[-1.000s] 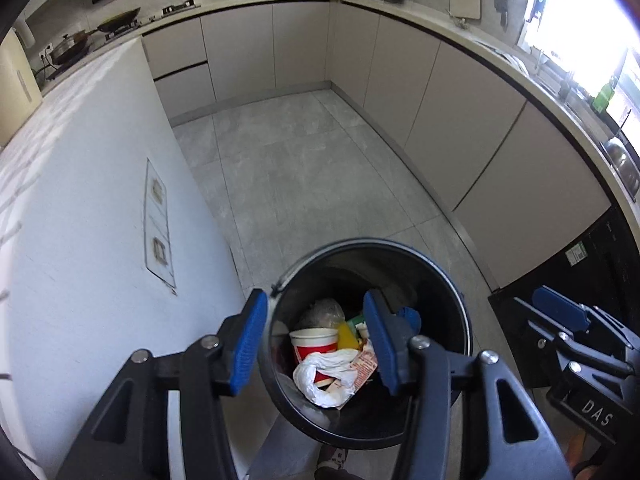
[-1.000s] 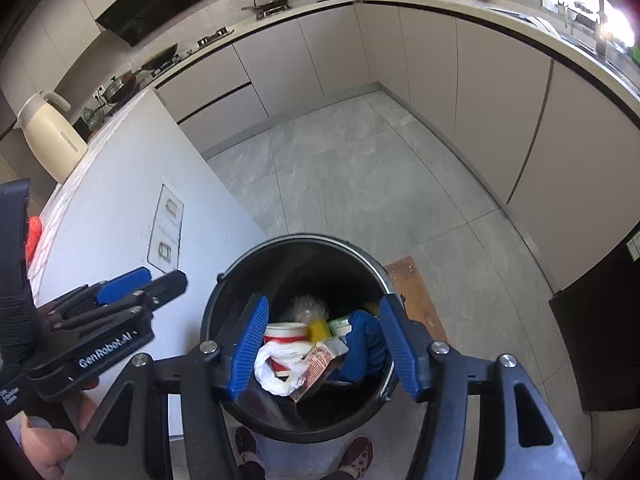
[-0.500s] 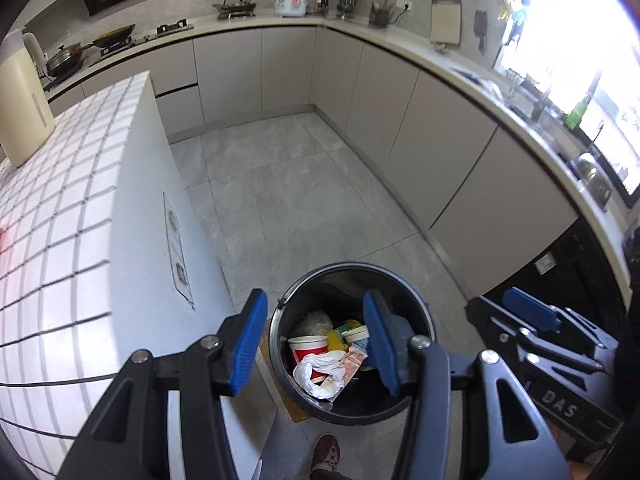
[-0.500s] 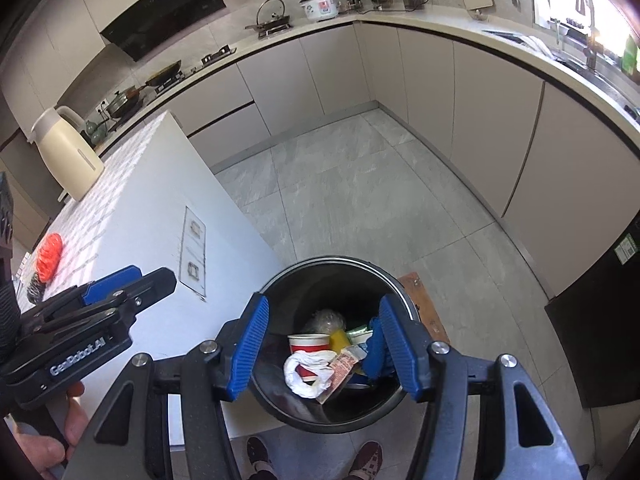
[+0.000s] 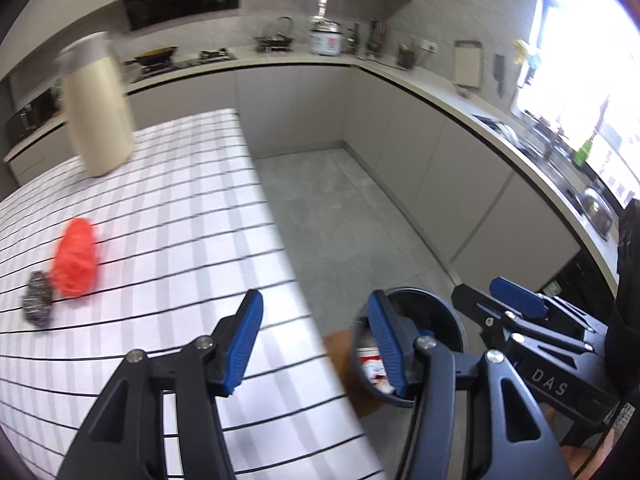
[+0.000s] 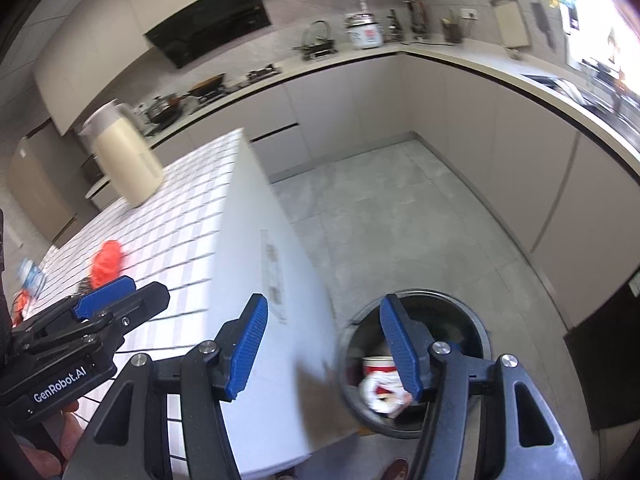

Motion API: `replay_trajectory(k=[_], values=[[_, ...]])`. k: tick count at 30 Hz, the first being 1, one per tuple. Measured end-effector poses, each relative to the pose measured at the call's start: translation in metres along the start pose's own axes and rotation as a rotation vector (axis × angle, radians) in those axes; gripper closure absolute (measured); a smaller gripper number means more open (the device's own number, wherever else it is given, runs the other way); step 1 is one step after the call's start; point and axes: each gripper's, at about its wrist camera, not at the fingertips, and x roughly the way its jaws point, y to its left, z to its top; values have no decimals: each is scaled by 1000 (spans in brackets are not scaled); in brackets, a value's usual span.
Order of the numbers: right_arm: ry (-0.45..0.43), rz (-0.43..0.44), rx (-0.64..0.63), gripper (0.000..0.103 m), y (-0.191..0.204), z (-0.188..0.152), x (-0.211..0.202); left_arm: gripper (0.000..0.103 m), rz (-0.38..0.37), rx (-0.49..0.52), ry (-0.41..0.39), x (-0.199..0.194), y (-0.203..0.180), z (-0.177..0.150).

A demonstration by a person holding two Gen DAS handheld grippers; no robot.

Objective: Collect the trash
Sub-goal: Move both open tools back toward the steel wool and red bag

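Left wrist view showed the white tiled island counter (image 5: 168,216) filling the left half of the frame, with the grey floor (image 5: 344,216) and the curved run of cabinets (image 5: 440,148) beyond it. On the counter stood a cream jug (image 5: 98,112) at the far end; nearer lay a red crumpled item (image 5: 76,258) with a grey steel scourer (image 5: 38,298) touching its left side — both blurred. The black trash bin (image 5: 448,320) stood on the floor just beside the counter's edge, holding a red-and-white cup (image 6: 378,364) and white crumpled waste (image 6: 380,394). The left gripper (image 5: 316,344) hung over the counter edge with its fingers spread apart and nothing between them. In the right wrist view, the right gripper (image 6: 324,348) was likewise spread wide and empty — its right finger overlapped the bin opening, its left finger lay over the counter's side panel.
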Motion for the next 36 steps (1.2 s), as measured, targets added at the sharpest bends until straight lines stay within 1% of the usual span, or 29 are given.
replay_trajectory(k=[11,17,21,26,31,33,36], values=[[22,131,-129,39,143,1,33,46,149,-144,-26,-28,129,-18],[42,175,-182,39,200,-4,56,44,219,-209,-26,-34,186,-28],[54,192,-200,39,228,-7,67,44,242,-239,-22,-38,218,-34],[64,199,-210,39,255,-12,76,44,262,-244,-20,-43,245,-40],[72,204,-228,36,279,-14,81,44,254,-258,-6,-44,265,-45],[73,206,-234,33,287,-15,82,44,251,-253,-2,-43,270,-45],[77,208,-233,32,294,-16,84,44,239,-244,11,-38,275,-45]])
